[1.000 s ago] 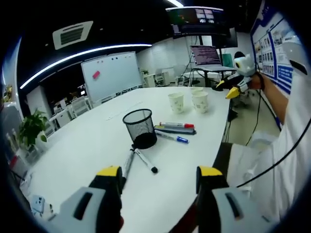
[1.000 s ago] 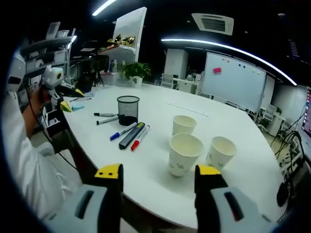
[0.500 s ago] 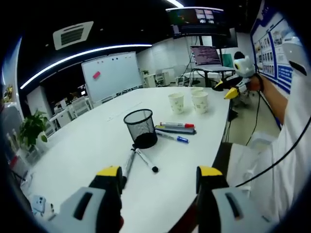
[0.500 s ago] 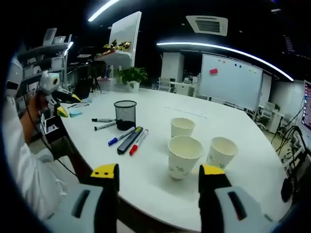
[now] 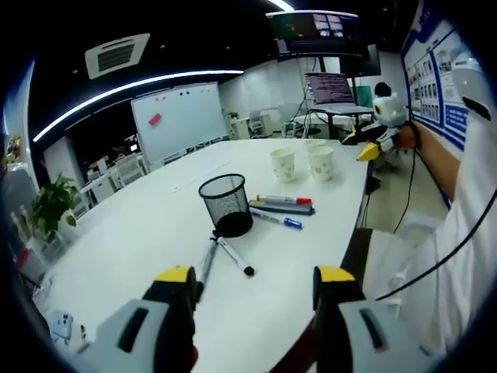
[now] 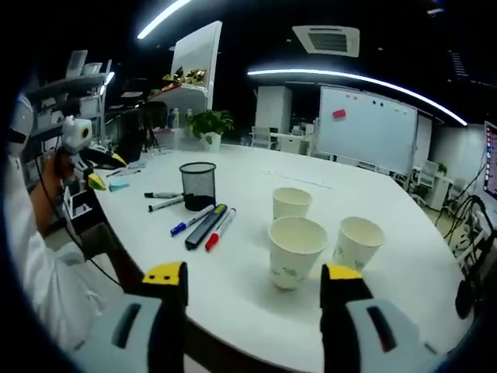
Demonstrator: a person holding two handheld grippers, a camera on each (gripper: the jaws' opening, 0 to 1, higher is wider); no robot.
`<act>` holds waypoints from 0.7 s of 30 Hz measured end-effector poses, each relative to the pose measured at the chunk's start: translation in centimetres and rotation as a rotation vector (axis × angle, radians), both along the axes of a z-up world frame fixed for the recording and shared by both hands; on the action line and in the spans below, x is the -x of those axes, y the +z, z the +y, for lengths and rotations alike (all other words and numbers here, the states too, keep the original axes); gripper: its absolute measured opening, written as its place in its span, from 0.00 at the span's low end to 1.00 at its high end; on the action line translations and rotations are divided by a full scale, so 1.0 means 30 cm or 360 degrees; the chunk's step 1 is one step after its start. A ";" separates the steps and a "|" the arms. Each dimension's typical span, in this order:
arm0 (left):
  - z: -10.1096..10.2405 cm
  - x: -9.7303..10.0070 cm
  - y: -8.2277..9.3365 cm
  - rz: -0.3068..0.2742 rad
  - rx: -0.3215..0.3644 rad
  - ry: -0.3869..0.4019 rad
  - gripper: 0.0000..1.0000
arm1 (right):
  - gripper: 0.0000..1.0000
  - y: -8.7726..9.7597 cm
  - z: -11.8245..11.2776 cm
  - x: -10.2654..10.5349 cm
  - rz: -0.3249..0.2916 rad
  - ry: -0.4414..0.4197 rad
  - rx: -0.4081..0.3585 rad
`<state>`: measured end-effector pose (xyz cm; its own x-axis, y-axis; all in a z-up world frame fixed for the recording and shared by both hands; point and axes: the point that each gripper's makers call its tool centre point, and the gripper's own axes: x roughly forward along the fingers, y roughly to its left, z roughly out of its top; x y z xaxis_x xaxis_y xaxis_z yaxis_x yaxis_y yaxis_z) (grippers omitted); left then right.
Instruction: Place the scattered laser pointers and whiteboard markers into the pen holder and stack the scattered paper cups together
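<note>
Pen holder, black wire mesh, cylindrical (image 5: 226, 204), stands upright near the middle of the white oval table (image 5: 140, 241), apparently empty. Nothing gathered yet.

Change over the last second: slight. The right gripper view has drifted and the three paper cups sit a touch larger in it; objects on the table hold their places. The left gripper view is nearly unchanged. My reading: the right gripper is easing toward the cups, so stacking may be the first step, but no contact yet.

Left gripper (image 5: 254, 273): jaws wide apart, holding nothing, hovering above the table edge. Right gripper (image 6: 253, 272): jaws wide apart, holding nothing, with the nearest white paper cup (image 6: 294, 249) just ahead between the jaw tips.

Loose items, left gripper view: two black-capped markers (image 5: 231, 257) lie crossed just in front of the holder, tips near its base. Beyond the holder, a red-capped whiteboard marker (image 5: 283, 200), a dark flat laser pointer (image 5: 281, 208) and a blue-capped marker (image 5: 276, 221) lie side by side, close together.

Cups: two further white paper cups, one behind (image 6: 291, 203) and one to the right (image 6: 357, 241), all upright and separate.

Surroundings: whiteboard (image 6: 368, 128) and potted plant (image 6: 208, 122) beyond the table, well clear. The person's white sleeve (image 5: 446, 256) hangs near the table edge. Nothing blocks the approach to the cups; the holder is light and could tip if nudged.
</note>
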<state>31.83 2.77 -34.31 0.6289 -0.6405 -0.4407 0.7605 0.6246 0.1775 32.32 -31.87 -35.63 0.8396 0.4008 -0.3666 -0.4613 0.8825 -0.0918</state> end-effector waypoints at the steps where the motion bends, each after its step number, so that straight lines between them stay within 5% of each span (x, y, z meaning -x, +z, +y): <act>1: 0.000 -0.001 0.003 -0.0001 0.0006 0.0002 0.62 | 0.70 -0.002 -0.001 0.000 0.0001 -0.0003 -0.0002; 21: 0.001 0.006 -0.014 0.0021 -0.0006 0.0003 0.62 | 0.70 -0.053 -0.015 -0.023 0.0025 -0.0078 -0.0031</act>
